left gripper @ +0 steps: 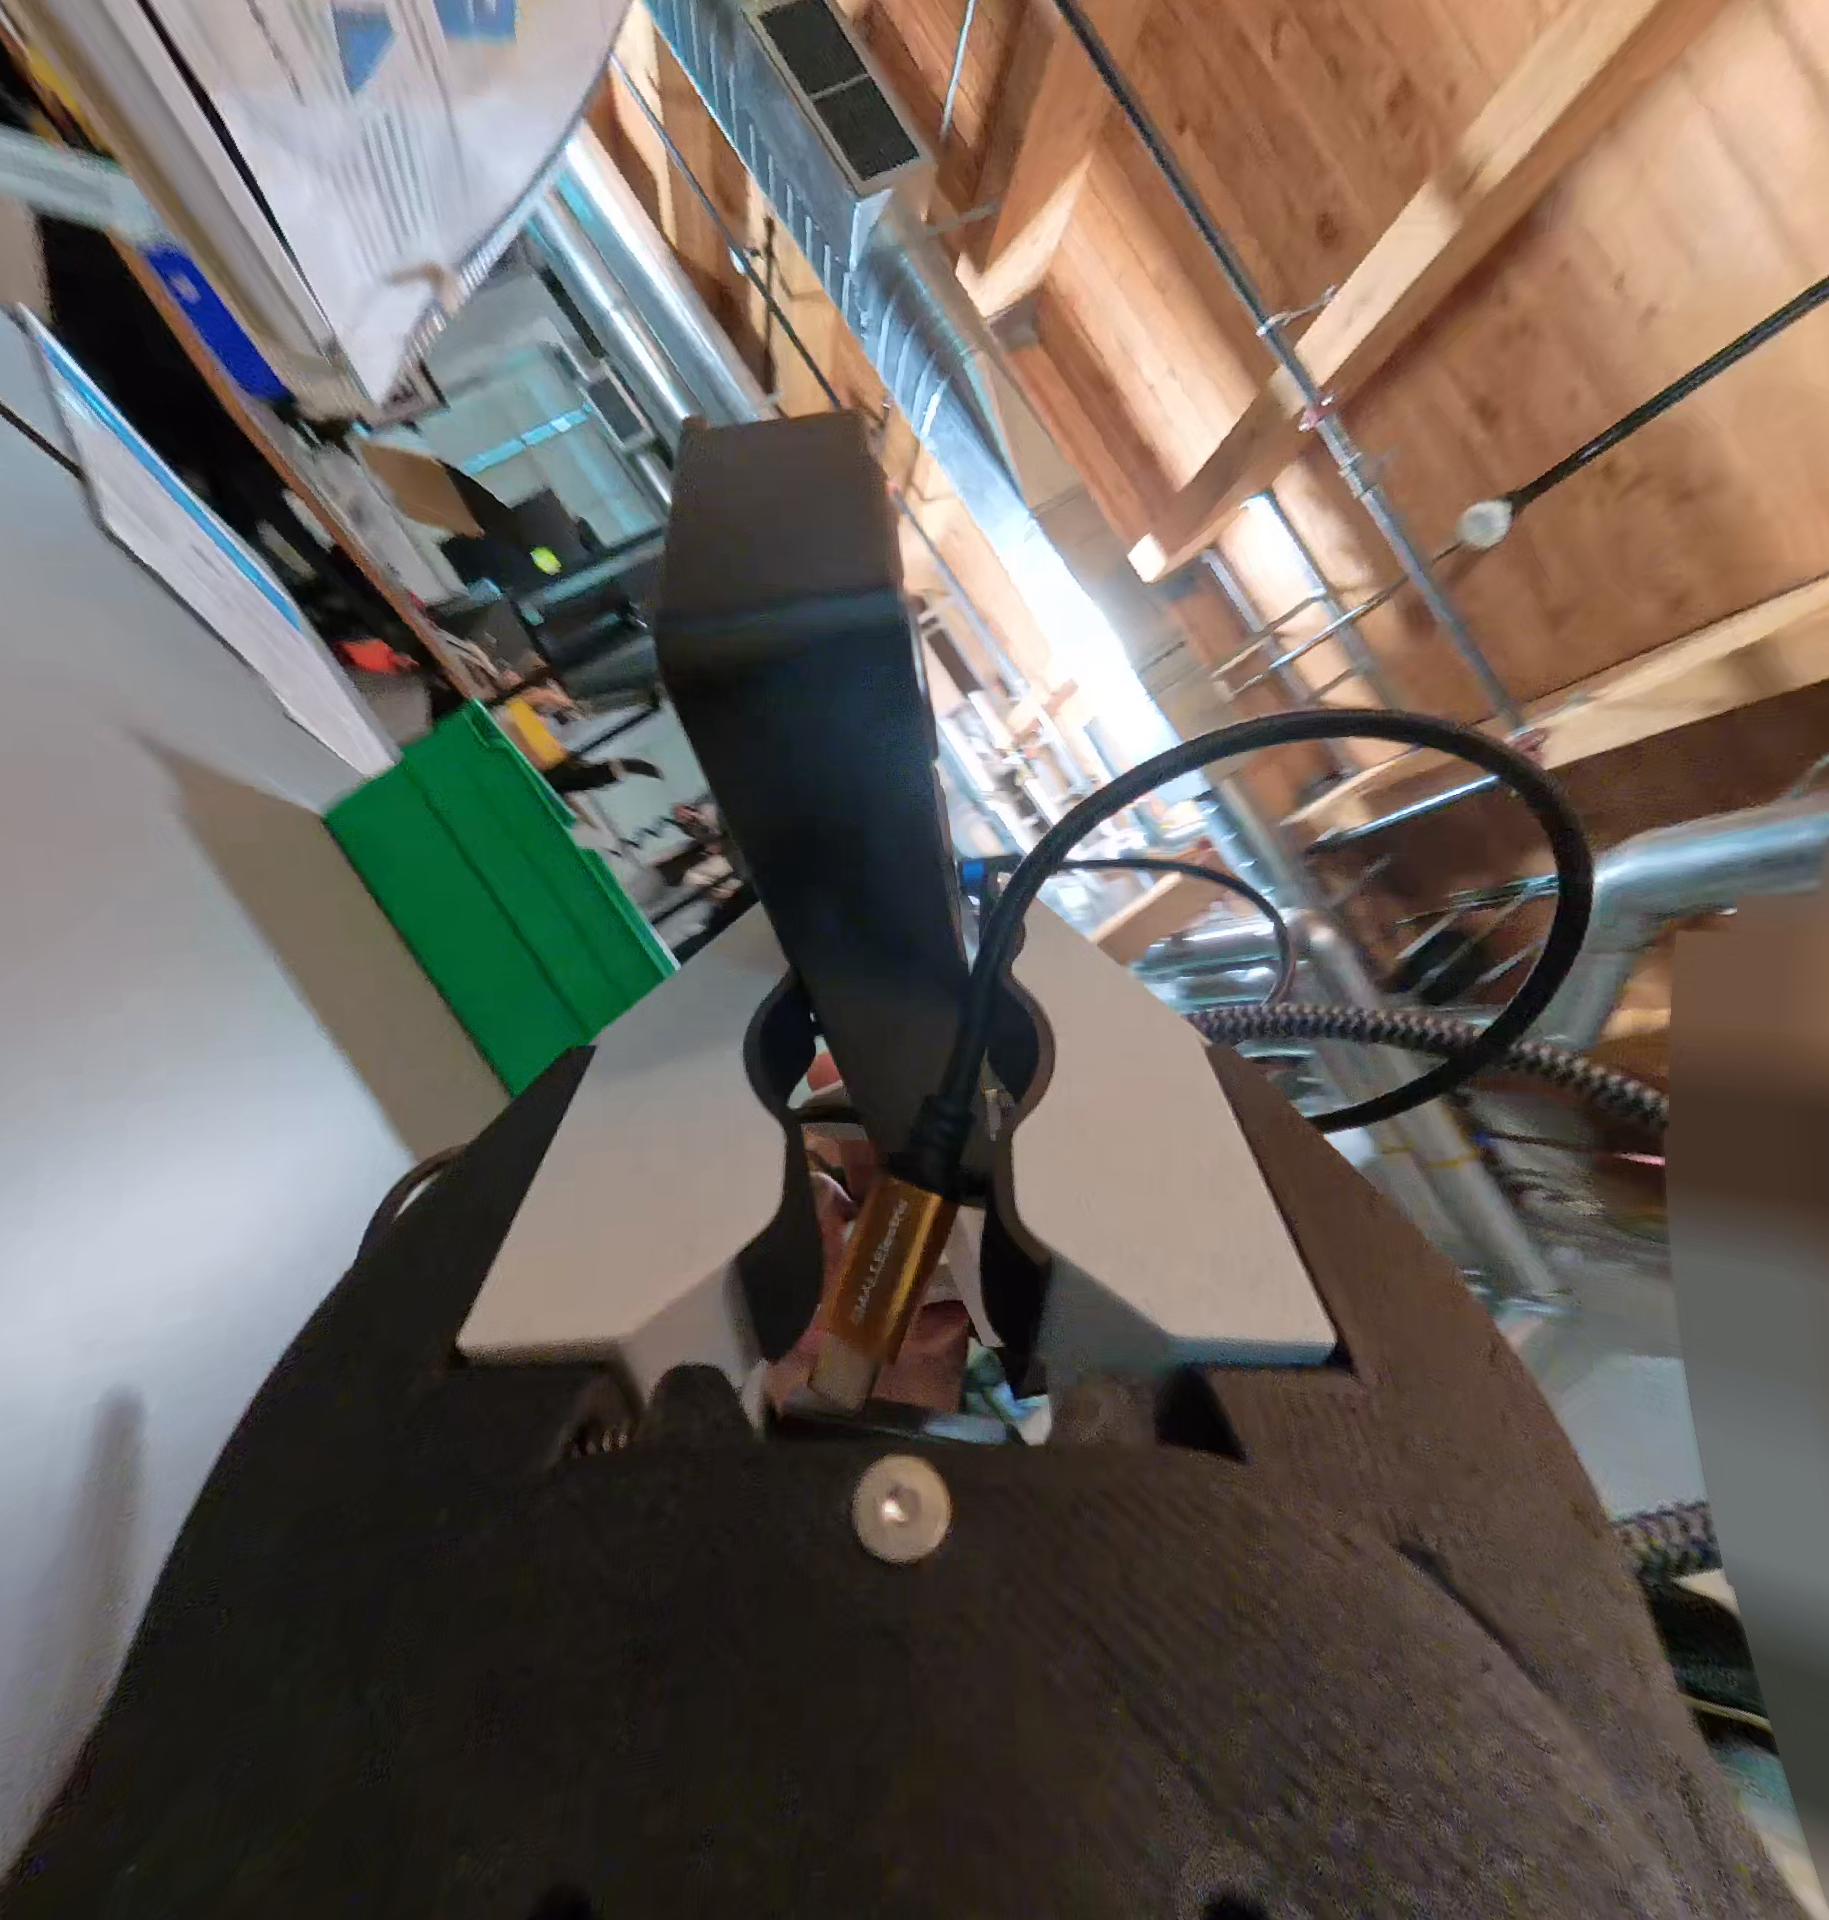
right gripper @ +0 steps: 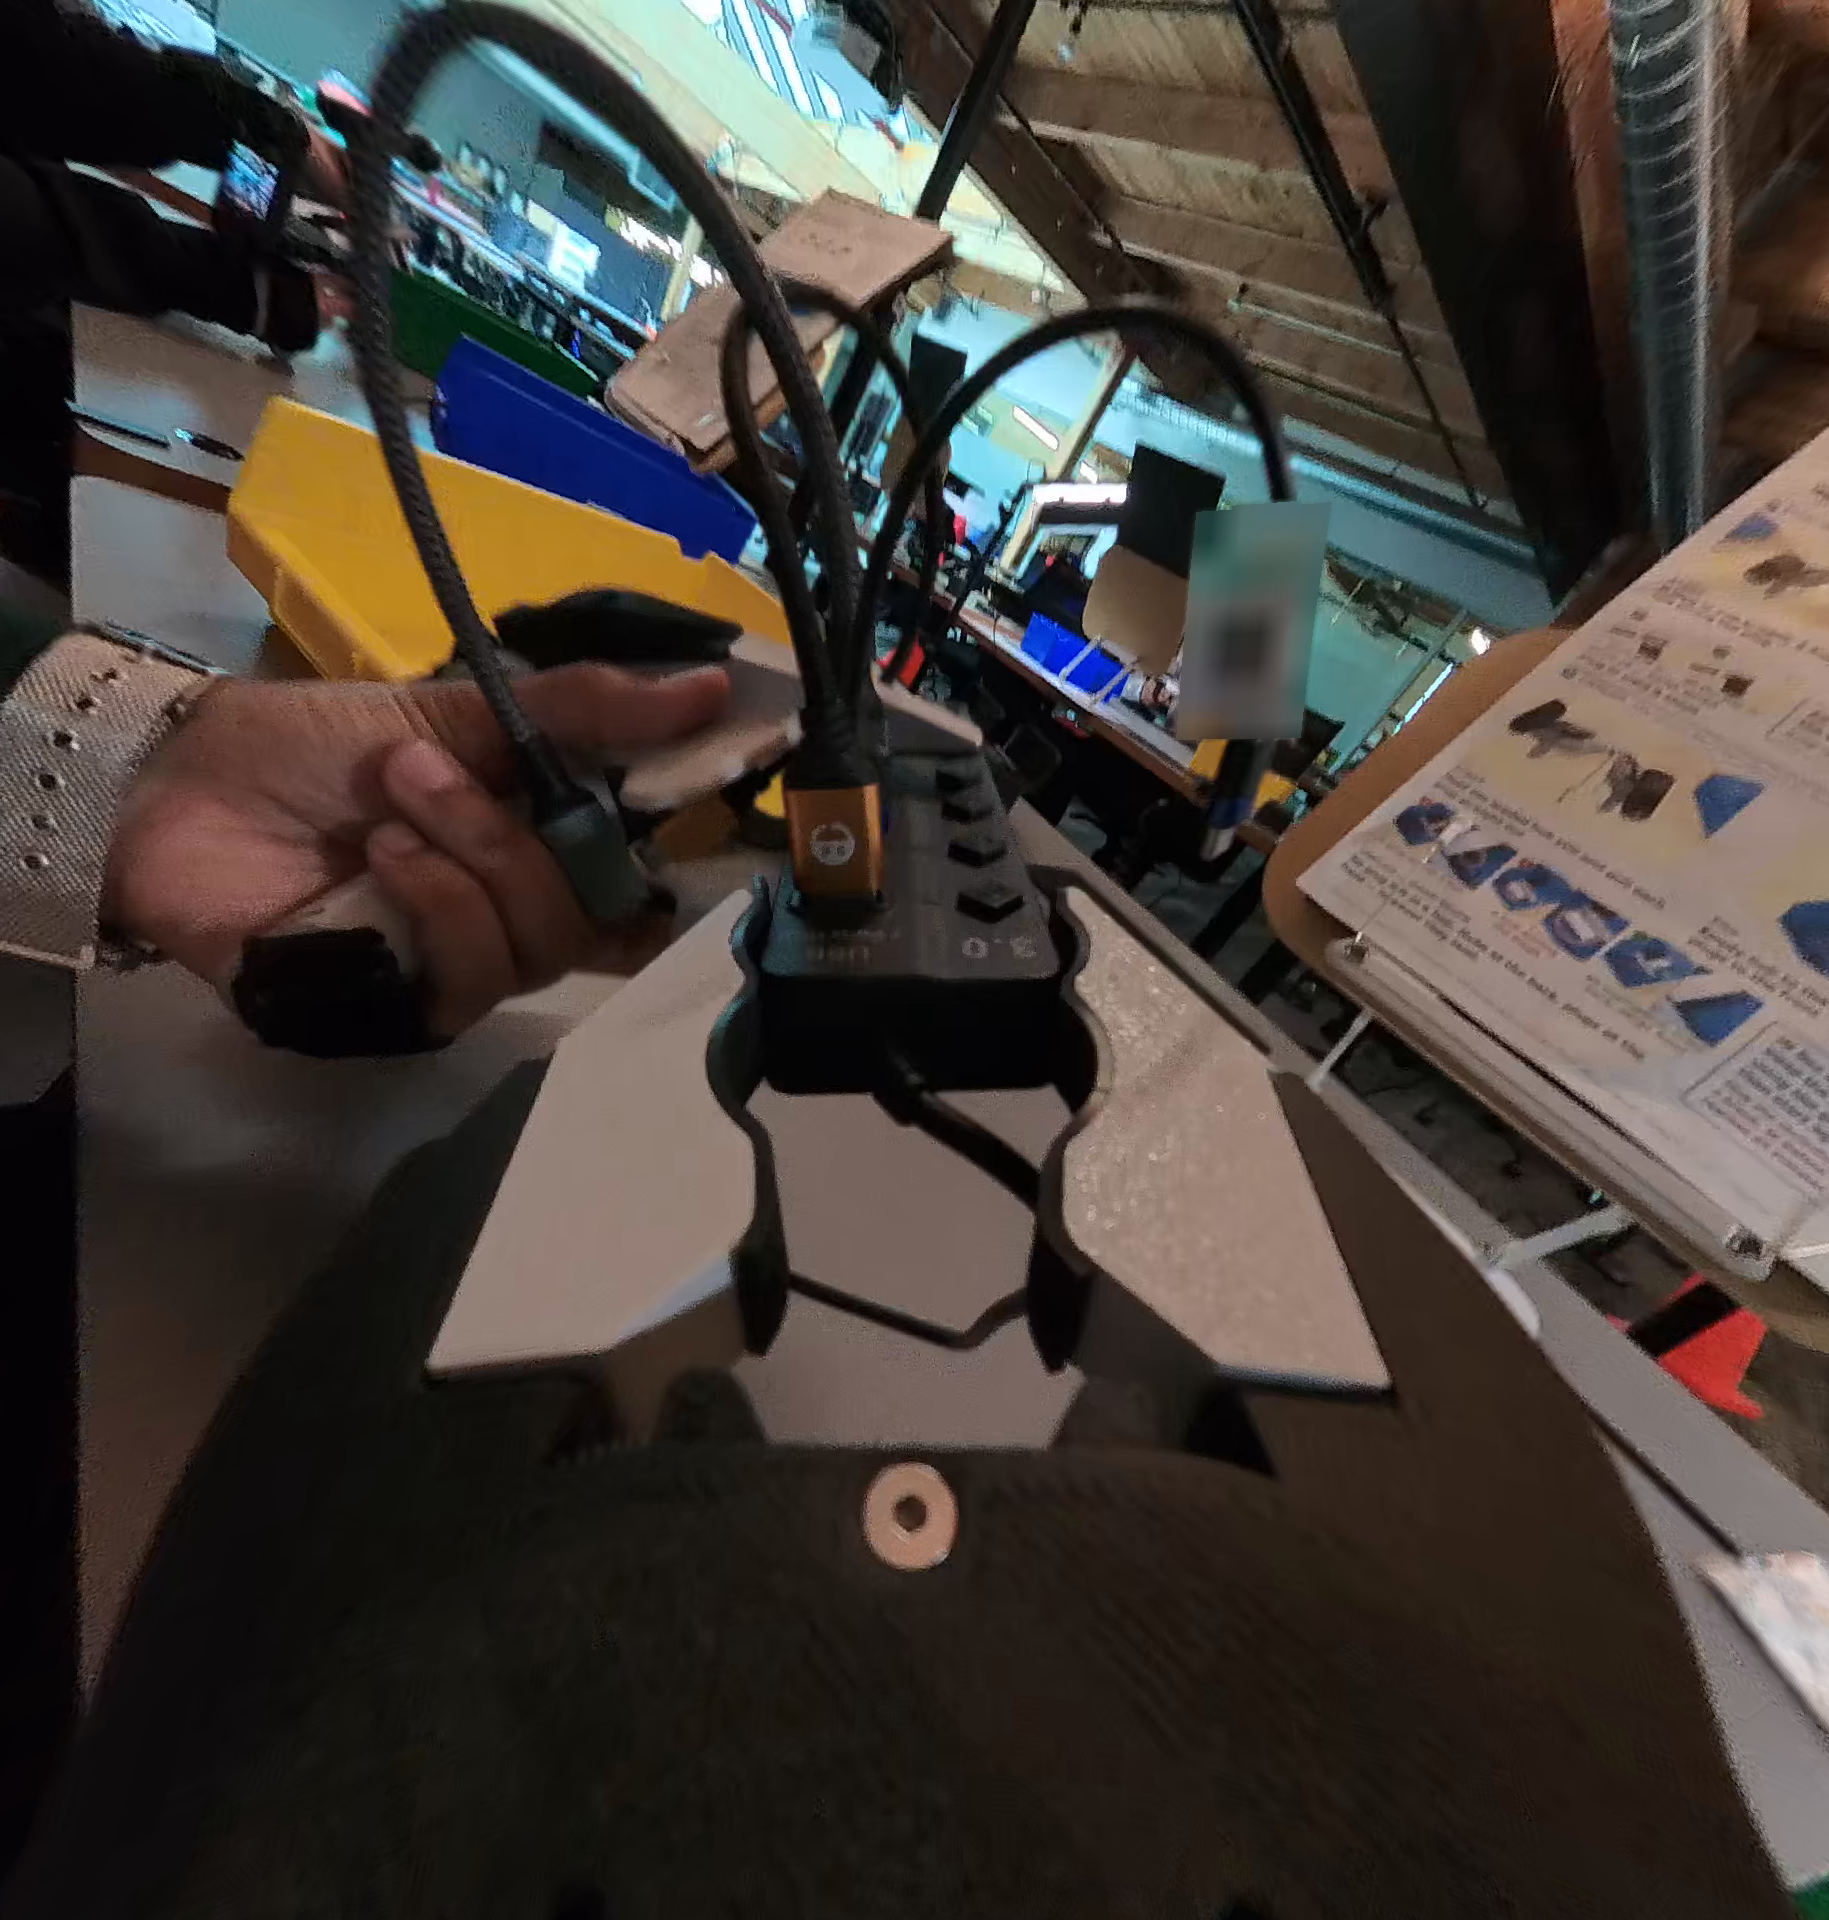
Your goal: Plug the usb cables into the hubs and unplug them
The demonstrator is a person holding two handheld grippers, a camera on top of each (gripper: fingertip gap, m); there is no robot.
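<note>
While the right gripper [right gripper: 905, 997] clamps its two grey metal fingers [right gripper: 619, 1132] on the near end of a black rectangular USB hub [right gripper: 915, 935], the hub points away from the camera with its row of square buttons running along the right side of its top face. An orange-sleeved USB plug [right gripper: 832, 842] on a black braided cable [right gripper: 775, 499] stands upright in the hub's nearest port. Just left of it, a person's bare hand [right gripper: 370, 831], wearing a light woven wrist strap [right gripper: 58, 790], holds a grey-sleeved plug [right gripper: 593, 852] on a second dark braided cable [right gripper: 401, 364] that arches overhead; that plug hangs beside the hub, and whether it touches is unclear. A yellow plastic bin [right gripper: 370, 540] and a blue plastic bin [right gripper: 577, 436] sit on the table behind, and a printed instruction sheet [right gripper: 1616, 831] lies at the right.

Seen from the left wrist, the left gripper [left gripper: 889, 1049] is tilted up toward a wooden ceiling [left gripper: 1461, 312]. Its fingers are closed on a thin black cable [left gripper: 1409, 748] just above a gold-sleeved USB plug [left gripper: 879, 1278], whose metal tip points back at the camera. A black hub body [left gripper: 796, 727] rises behind the fingers, and a green plastic bin [left gripper: 494, 883] stands at the left.
</note>
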